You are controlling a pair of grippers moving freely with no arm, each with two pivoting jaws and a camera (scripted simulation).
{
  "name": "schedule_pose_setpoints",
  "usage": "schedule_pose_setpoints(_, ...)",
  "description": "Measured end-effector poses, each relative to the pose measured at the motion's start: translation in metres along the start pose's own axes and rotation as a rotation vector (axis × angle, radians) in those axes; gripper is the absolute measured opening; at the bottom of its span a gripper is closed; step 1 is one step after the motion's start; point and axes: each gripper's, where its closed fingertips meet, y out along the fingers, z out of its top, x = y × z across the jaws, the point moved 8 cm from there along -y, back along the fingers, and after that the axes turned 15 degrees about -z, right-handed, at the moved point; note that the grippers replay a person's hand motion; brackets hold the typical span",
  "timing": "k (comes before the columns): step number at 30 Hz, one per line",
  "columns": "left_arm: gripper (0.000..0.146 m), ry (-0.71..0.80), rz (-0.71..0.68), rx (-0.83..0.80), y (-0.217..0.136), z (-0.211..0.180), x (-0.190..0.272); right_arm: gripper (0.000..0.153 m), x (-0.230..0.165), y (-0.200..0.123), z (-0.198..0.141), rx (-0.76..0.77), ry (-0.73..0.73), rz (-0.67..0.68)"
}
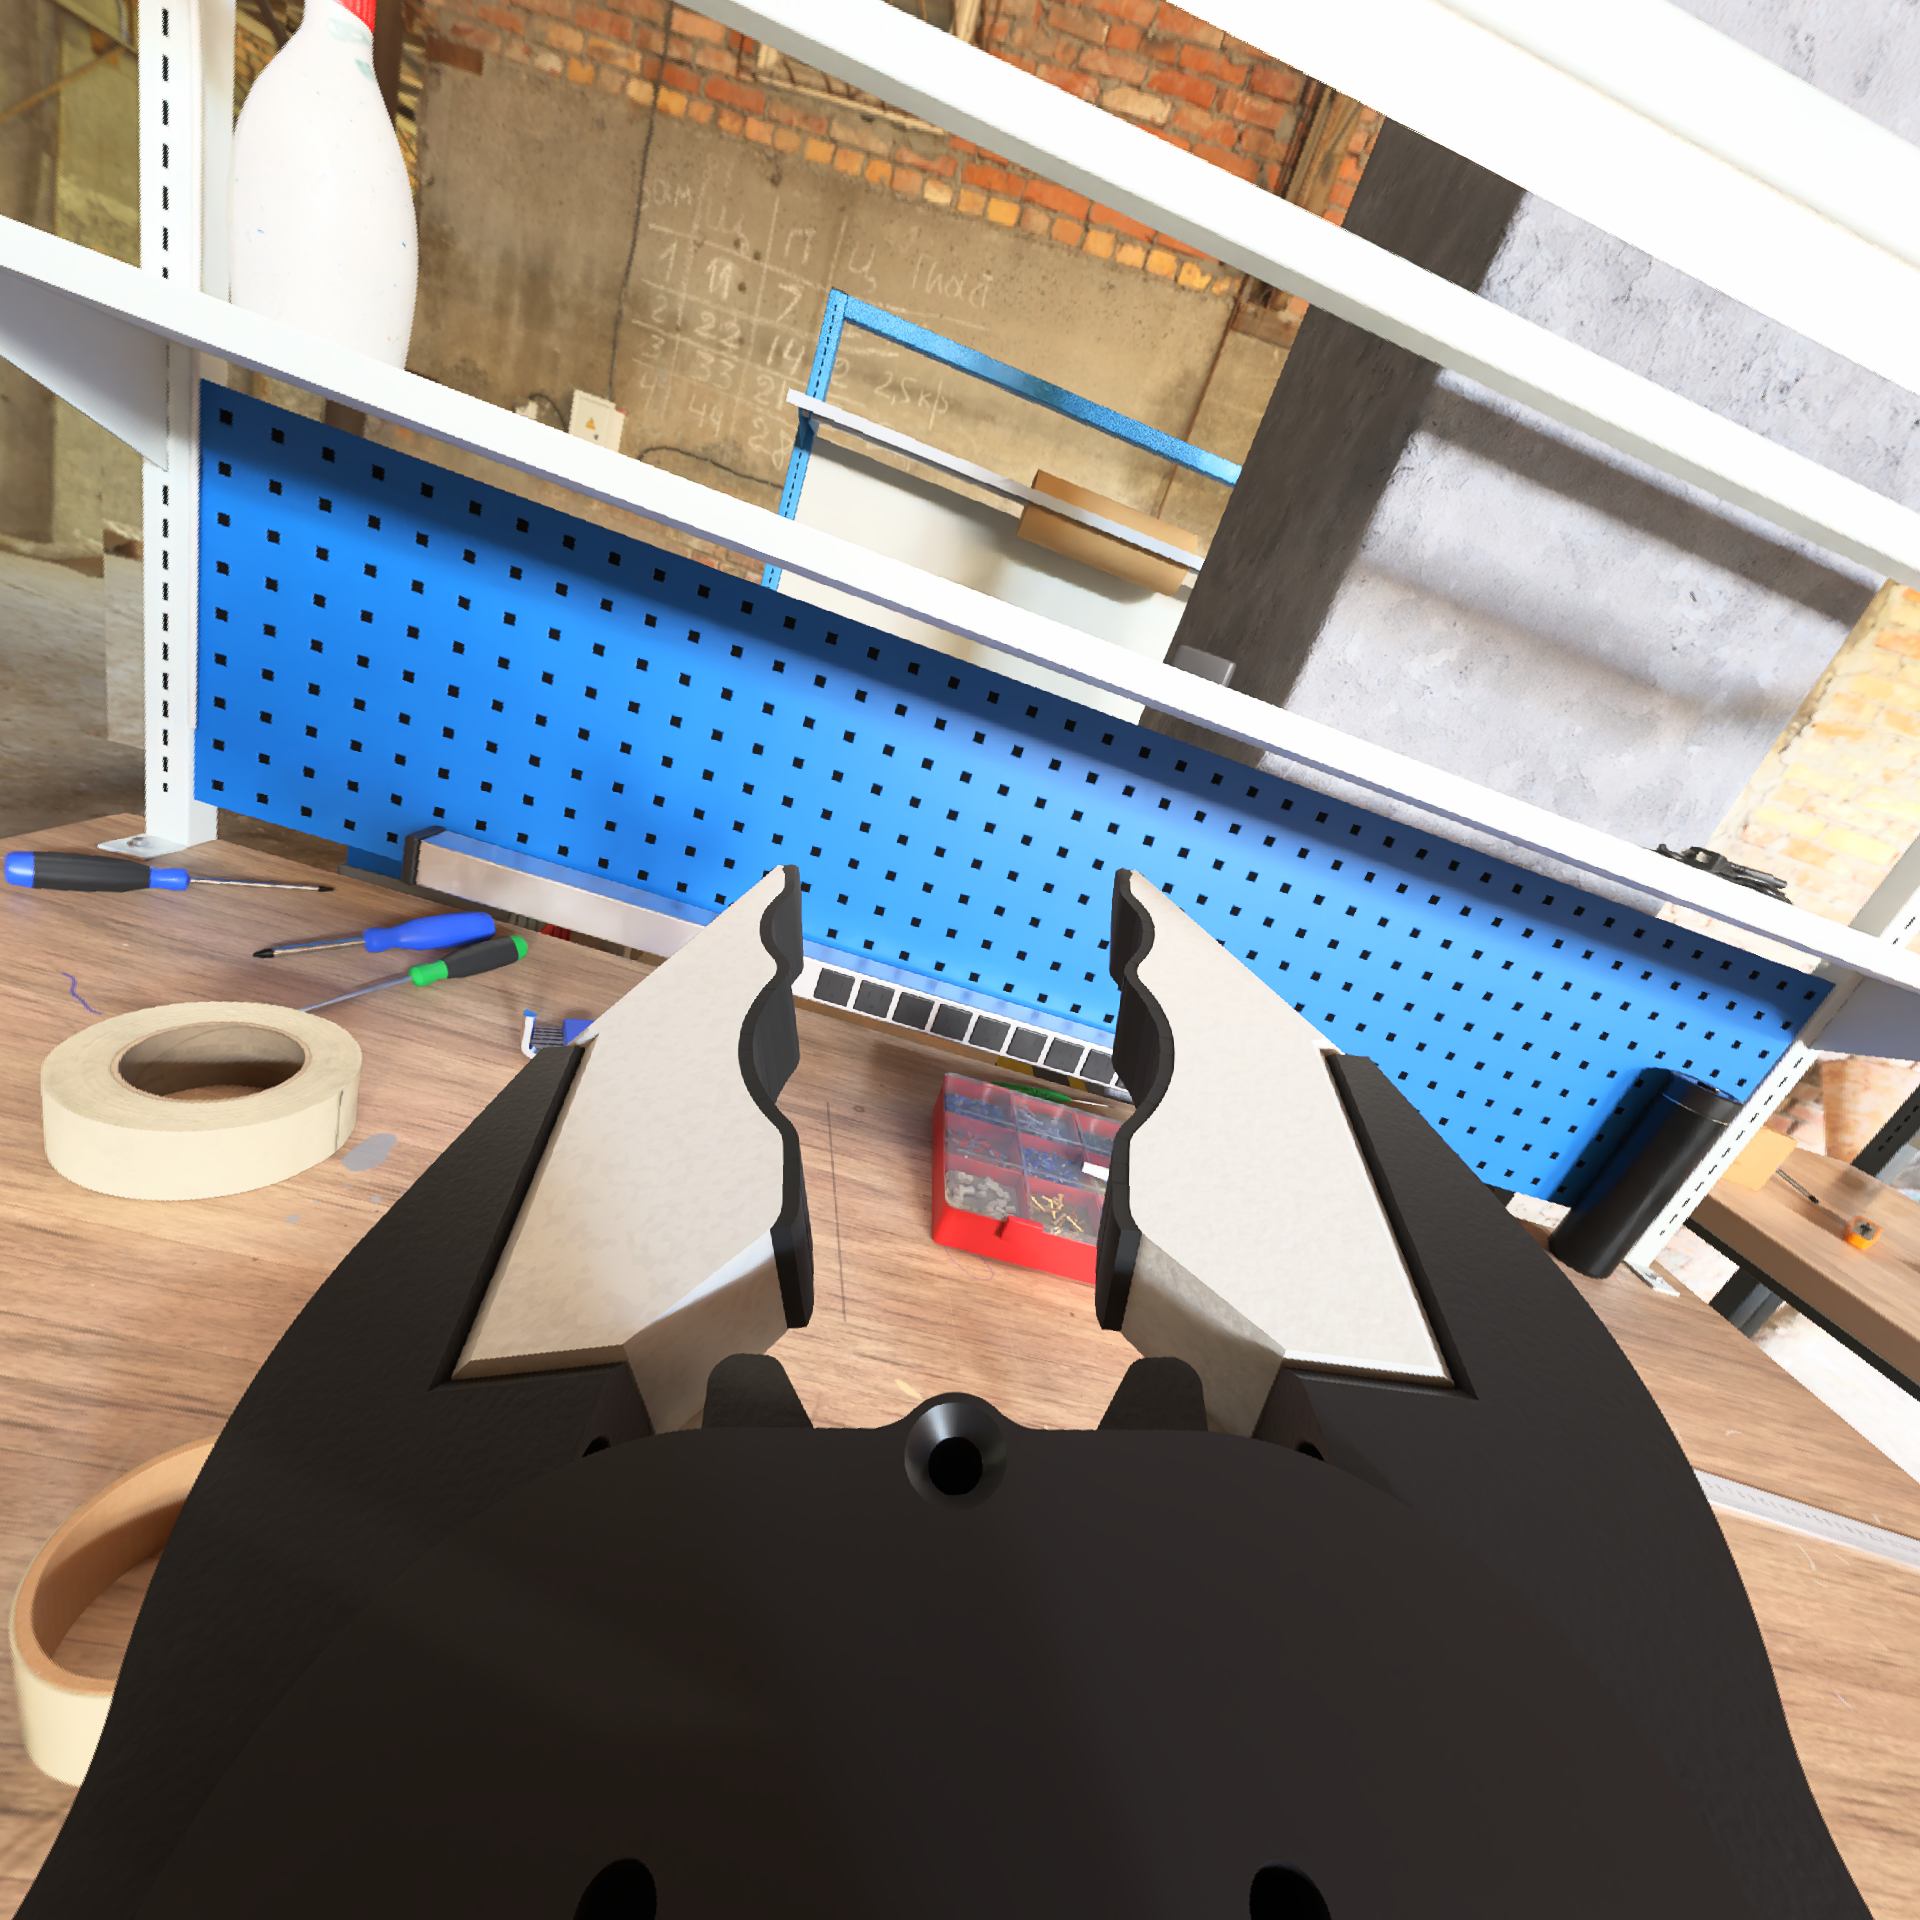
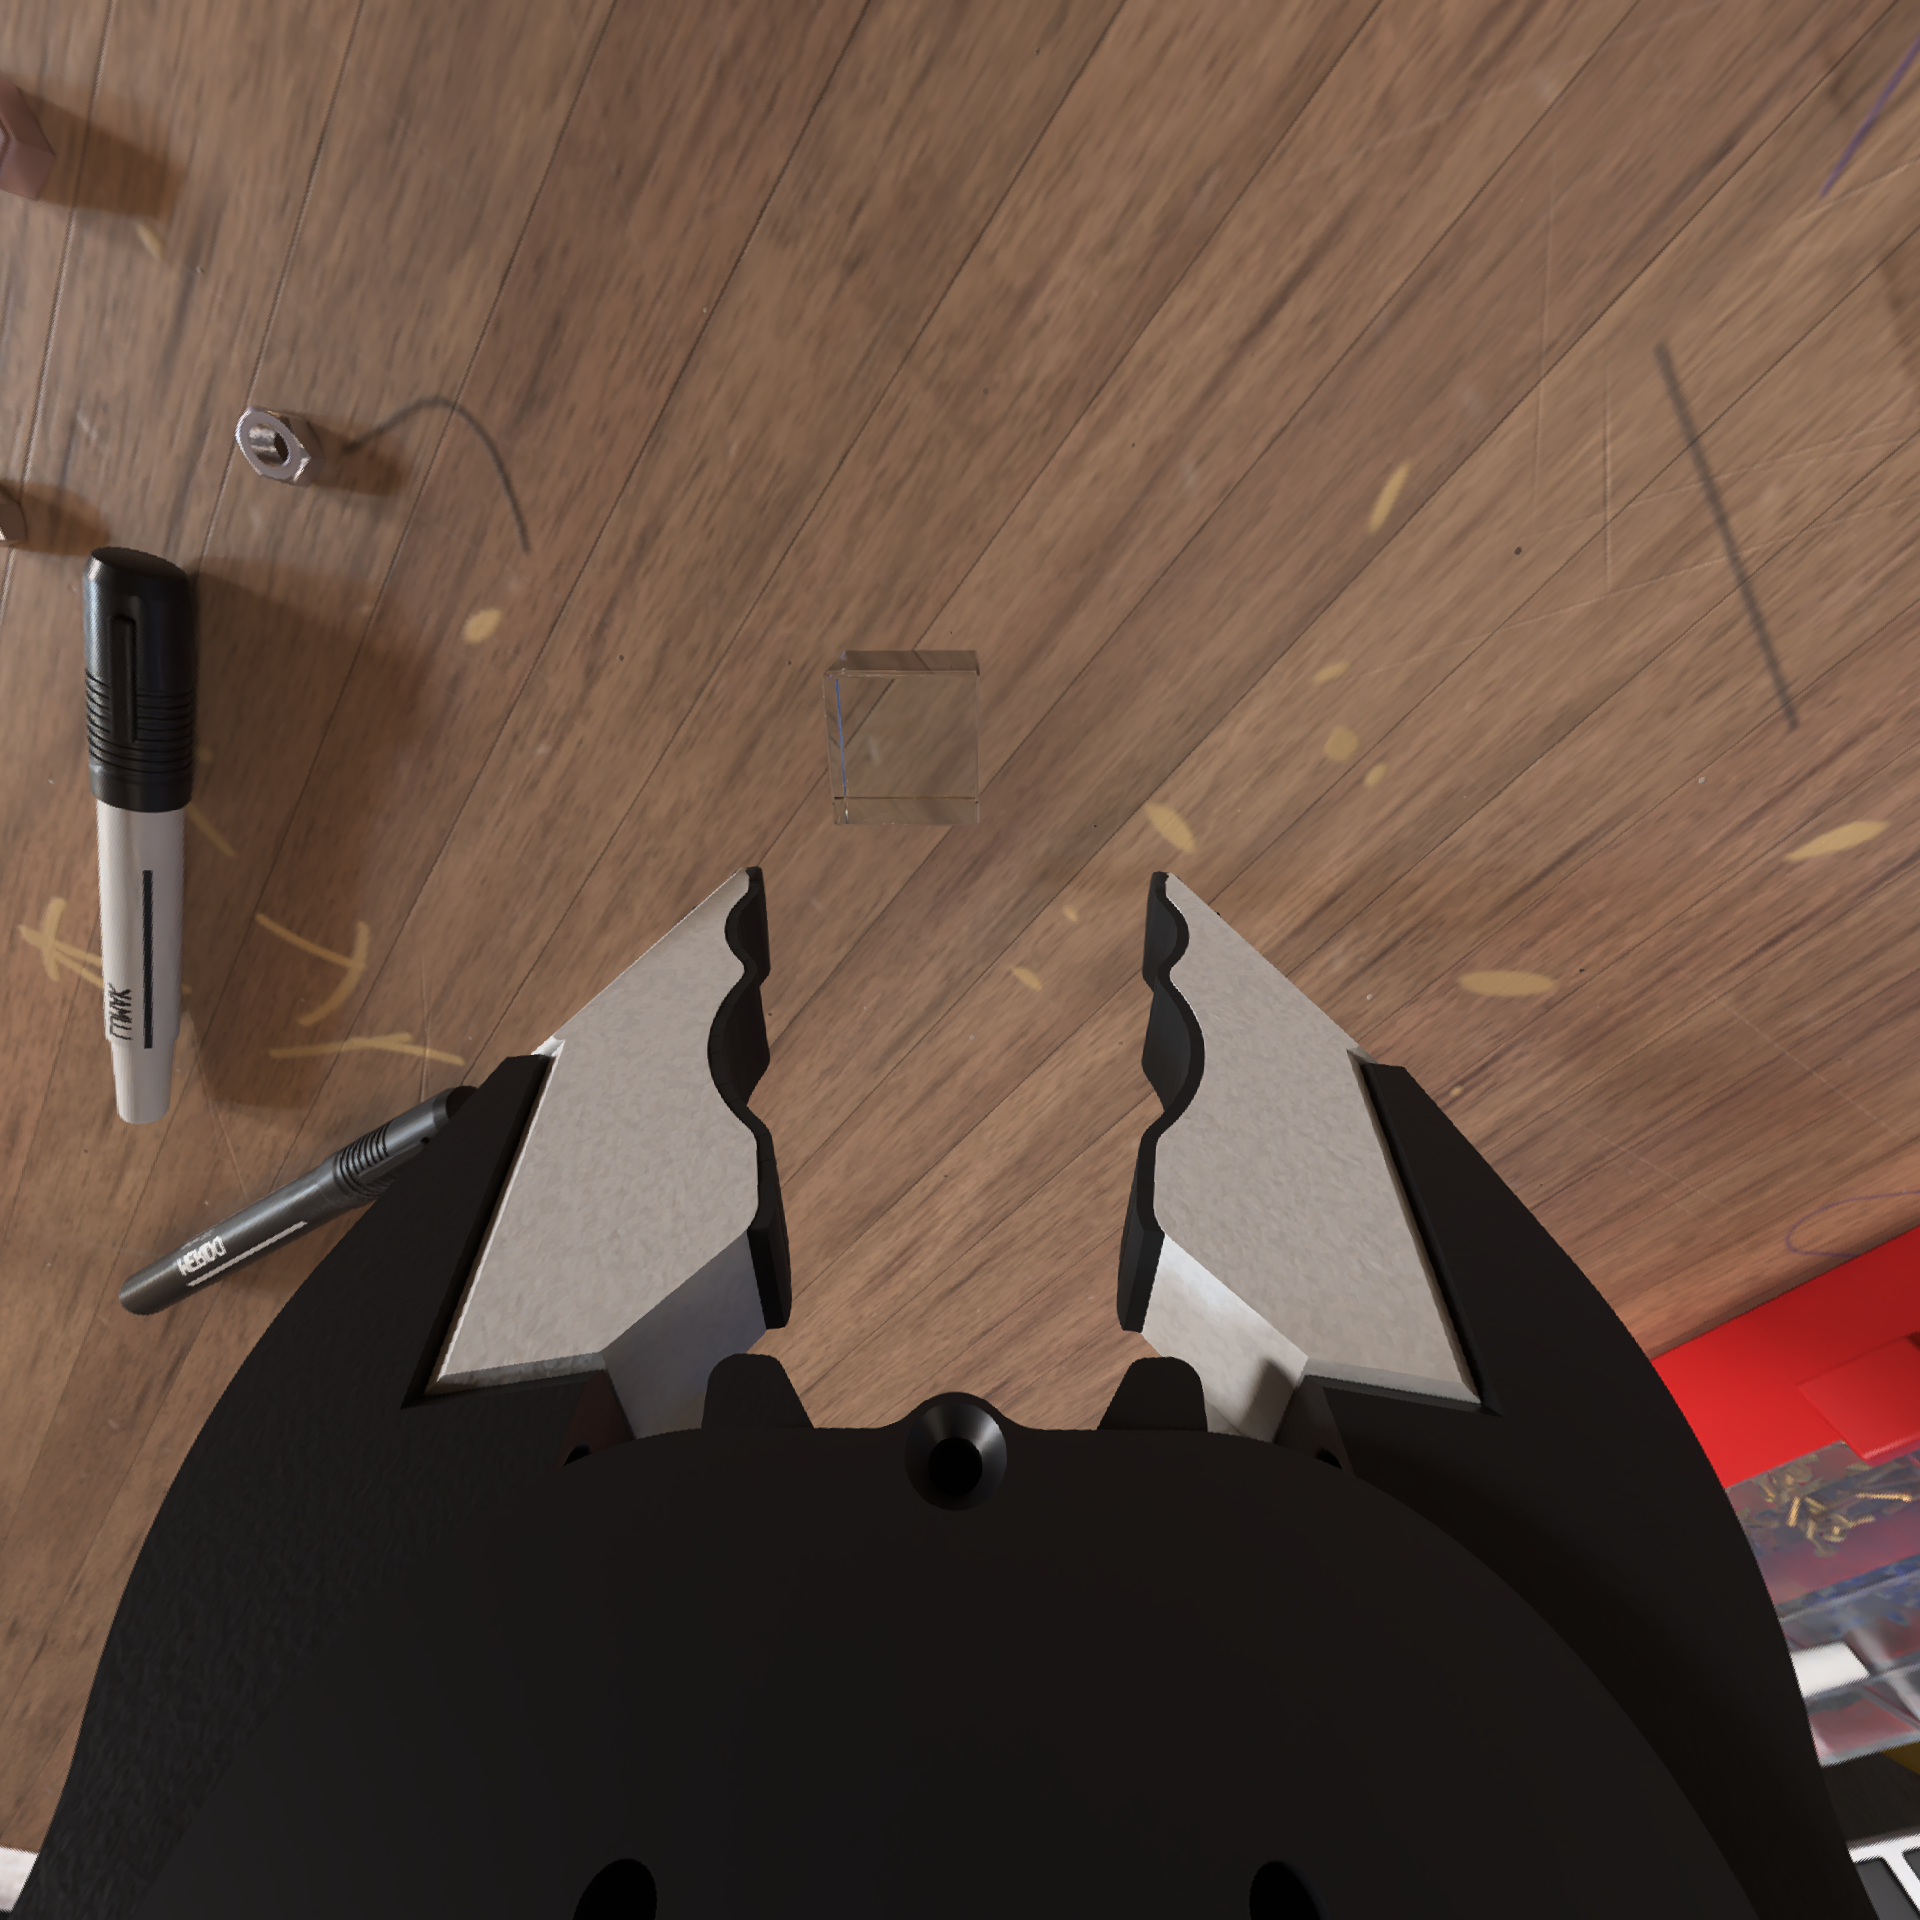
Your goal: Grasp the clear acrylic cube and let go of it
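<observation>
Left wrist view. Your left hand-held gripper (image 1: 956, 883) looks low across the wooden worktop (image 1: 260, 1299) toward a blue pegboard (image 1: 623, 665). Its two fingers stand well apart and nothing lies between them. Beyond the gap, a red parts box (image 1: 1013, 1169) with small compartments sits on the worktop, near a metal power strip (image 1: 582, 904) that runs along the foot of the pegboard. To your left lie a roll of cream masking tape (image 1: 197, 1096), two blue-handled screwdrivers (image 1: 99, 871) (image 1: 416, 933) and a green-handled screwdriver (image 1: 457, 961). A second, brown-sided tape roll (image 1: 62, 1621) shows partly at the lower left edge. A white bowling pin (image 1: 322, 177) stands on the white shelf (image 1: 520, 436) above the pegboard, and a black cylinder (image 1: 1642, 1174) stands at the far right end of the pegboard. The cube does not show in this view.

Right wrist view. Your right hand-held gripper (image 2: 954, 875) points down at the worktop (image 2: 1351, 416). Its fingers are spread wide and hold nothing. The clear acrylic cube (image 2: 904, 738) rests on the worktop just beyond the fingertips, slightly left of the midline of the gap, apart from both fingers. To your left lie a white marker with a black cap (image 2: 140, 831), a dark grey pen (image 2: 281, 1205) partly hidden by the gripper body, and a metal hex nut (image 2: 272, 445). The red parts box (image 2: 1808, 1382) shows at the lower right edge.
</observation>
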Motion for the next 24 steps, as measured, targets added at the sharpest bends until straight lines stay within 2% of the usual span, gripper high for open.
schedule_pose_setpoints(8, 0.06, 0.001, 0.001, -0.002, 0.0, 0.0, 0.0, 0.054, -0.002, 0.003, 0.002, -0.022, -0.007, 0.015)
schedule_pose_setpoints(12, 0.06, 0.0, 0.001, -0.002, 0.001, 0.0, 0.0, 0.038, -0.007, 0.005, 0.013, 0.011, -0.003, 0.066)
schedule_pose_setpoints(15, 0.06, 0.001, 0.0, -0.007, 0.002, -0.001, 0.0, 0.027, -0.007, 0.006, 0.02, 0.013, -0.006, 0.049)
schedule_pose_setpoints(24, 0.06, 0.0, 0.002, -0.004, 0.002, -0.001, 0.0, 0.027, 0.005, 0.01, 0.043, 0.15, 0.054, -0.003)
